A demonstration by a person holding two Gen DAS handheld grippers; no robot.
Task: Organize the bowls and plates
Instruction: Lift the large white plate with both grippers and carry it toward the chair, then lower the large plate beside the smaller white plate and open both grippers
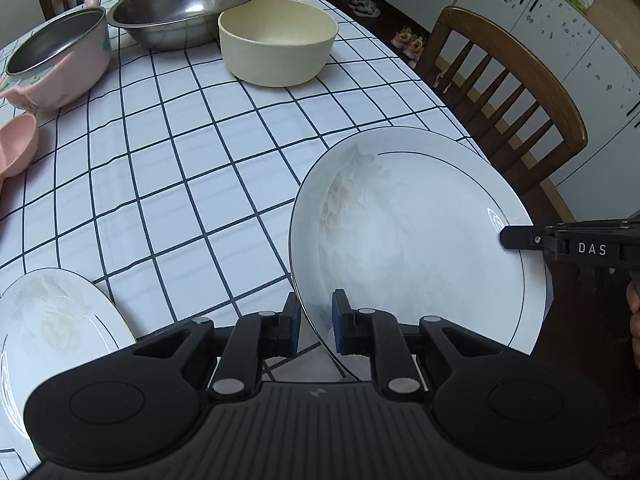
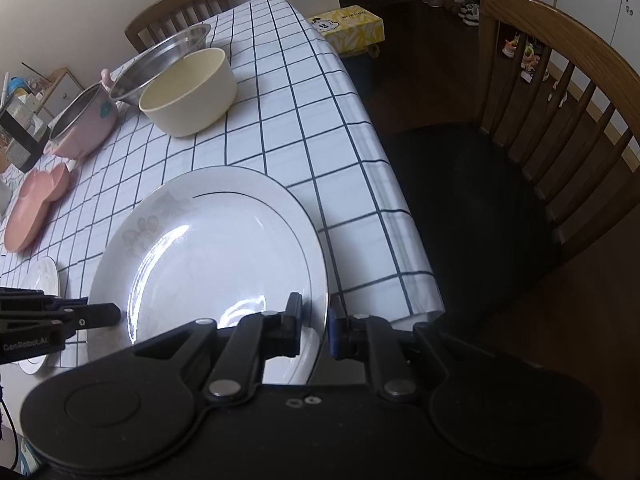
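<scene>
Checked tablecloth (image 1: 168,184) fills the frame, wooden chairs around it. Both tools are on the big white floral plate (image 1: 408,240), lower right in the left wrist view and tilted up off the cloth. Left gripper (image 1: 316,322) straddles its near rim, blue pads either side, clamped on. Right gripper (image 2: 314,322) pinches the opposite rim the same way. Upper left: cream bowl (image 1: 278,42), steel basin (image 1: 184,6), pink pot (image 1: 60,64). A second floral plate (image 1: 52,320) lies flat at lower left.
</scene>
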